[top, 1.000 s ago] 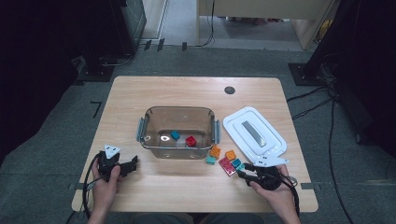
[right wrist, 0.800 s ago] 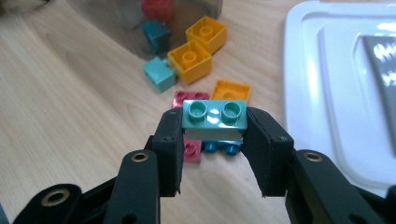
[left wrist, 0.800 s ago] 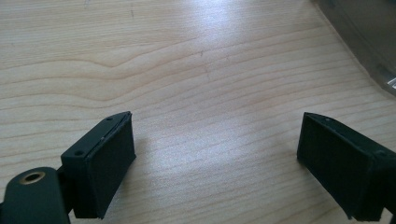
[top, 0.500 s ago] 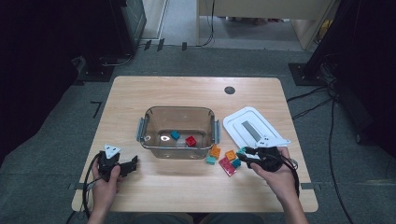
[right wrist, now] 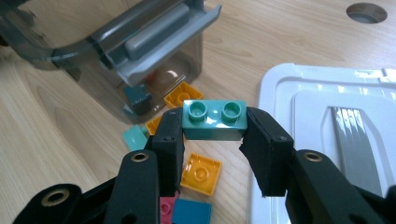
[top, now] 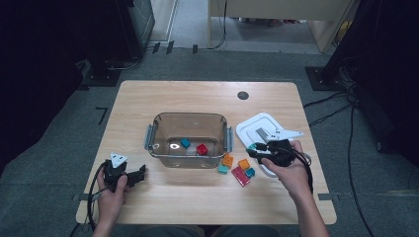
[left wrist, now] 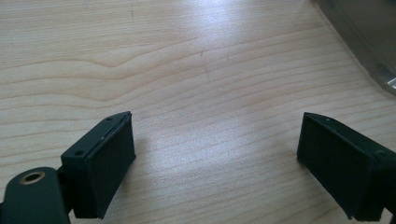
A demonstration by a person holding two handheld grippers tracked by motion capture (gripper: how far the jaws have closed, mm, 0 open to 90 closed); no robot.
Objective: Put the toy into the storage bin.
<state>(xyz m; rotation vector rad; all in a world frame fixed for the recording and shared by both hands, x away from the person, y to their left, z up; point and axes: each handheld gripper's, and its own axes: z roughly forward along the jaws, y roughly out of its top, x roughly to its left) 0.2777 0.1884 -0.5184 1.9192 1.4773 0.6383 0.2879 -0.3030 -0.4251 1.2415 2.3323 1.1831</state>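
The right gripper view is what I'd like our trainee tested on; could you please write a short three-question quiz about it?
1. True or false: the right gripper holds a teal two-stud brick.
2. What lies right of the jaws? A) white lid B) red bowl C) metal tray
3. Complete: the clear container stands on the wooden ____.

Key: 1 true; 2 A; 3 table.
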